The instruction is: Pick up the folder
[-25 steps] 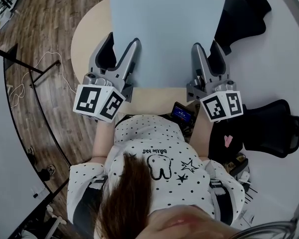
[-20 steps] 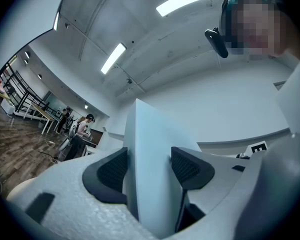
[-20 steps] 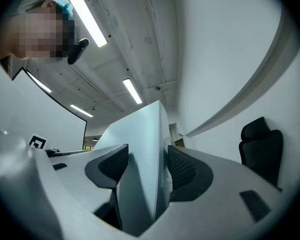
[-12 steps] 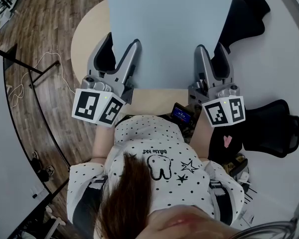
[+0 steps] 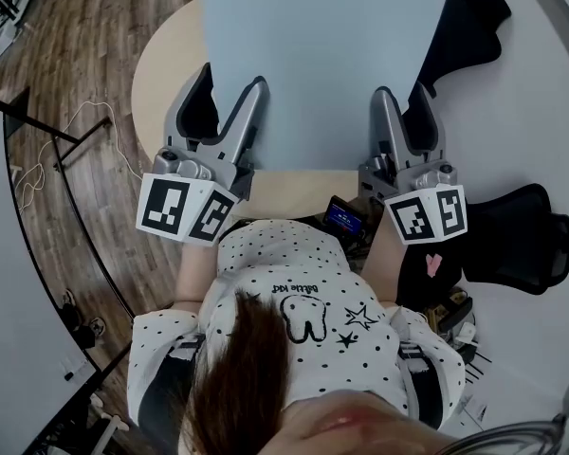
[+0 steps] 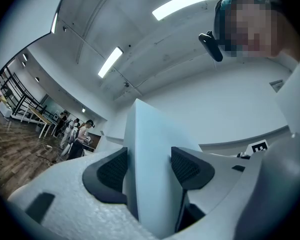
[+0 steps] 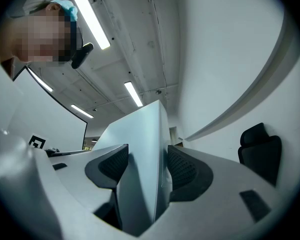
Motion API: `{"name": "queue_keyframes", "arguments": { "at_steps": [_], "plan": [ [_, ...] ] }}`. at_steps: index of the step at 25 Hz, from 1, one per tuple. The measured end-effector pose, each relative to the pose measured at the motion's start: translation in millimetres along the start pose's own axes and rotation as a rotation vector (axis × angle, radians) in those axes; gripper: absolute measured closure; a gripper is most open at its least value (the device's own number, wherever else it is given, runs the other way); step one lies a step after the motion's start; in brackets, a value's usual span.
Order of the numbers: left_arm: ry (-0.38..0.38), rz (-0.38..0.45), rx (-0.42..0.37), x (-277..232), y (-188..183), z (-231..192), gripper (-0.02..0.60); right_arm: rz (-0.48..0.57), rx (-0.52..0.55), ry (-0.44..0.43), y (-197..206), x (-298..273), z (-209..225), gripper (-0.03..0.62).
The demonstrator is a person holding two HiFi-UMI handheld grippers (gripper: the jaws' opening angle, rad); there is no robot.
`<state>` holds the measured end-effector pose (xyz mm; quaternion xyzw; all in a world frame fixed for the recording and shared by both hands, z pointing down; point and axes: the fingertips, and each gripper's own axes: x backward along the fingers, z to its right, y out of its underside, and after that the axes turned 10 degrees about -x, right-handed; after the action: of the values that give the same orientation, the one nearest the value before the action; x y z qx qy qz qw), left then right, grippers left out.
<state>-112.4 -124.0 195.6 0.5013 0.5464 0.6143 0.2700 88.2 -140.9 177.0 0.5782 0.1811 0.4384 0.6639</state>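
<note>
Evidently the folder (image 5: 322,55) was held clear of the counter (image 5: 166,74). In the head view it was seen as a plain, pale blue panel spread above the round beige top, with a strip of bare counter showing below its near edge. That edge was taken at two places, well apart. The left tongs (image 5: 228,112) were closed on it towards the left corner, and the right tongs (image 5: 403,112) were closed on it towards the right corner.

In the left gripper view the folder (image 6: 150,134) was recorded between the dark ribbed pads (image 6: 112,169), both of which were pressed to its faces. The same was noted in the right gripper view, where the folder (image 7: 140,129) was clamped with no gap visible on either side. Ceiling lights were seen behind it in both views, so the tongs were judged to be pointed upward.

No sag or curl was observed across the panel. It was therefore judged to be light and fairly stiff, with smooth faces likely to slide if the grip were slackened. A single-corner hold was judged likely to let so wide a panel swing or bend. The two-point hold along one edge was considered sound, though creasing under the pads could not be excluded.

Black chairs (image 5: 512,245) and a wooden floor (image 5: 76,45) were noted around the counter.
</note>
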Motion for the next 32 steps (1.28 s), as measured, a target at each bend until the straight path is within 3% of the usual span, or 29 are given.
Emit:
{"name": "queue_keyframes", "arguments": {
  "at_steps": [14,32],
  "plan": [
    [0.029,-0.011,0.016,-9.9,6.0,0.1,0.305,-0.001,0.003,0.036,0.5,0.9,6.8,0.347],
    [0.011,-0.013,0.028,-4.0,6.2,-5.8,0.305,-0.015,-0.009,0.025,4.2,-2.8,2.7,0.347]
  ]
}}
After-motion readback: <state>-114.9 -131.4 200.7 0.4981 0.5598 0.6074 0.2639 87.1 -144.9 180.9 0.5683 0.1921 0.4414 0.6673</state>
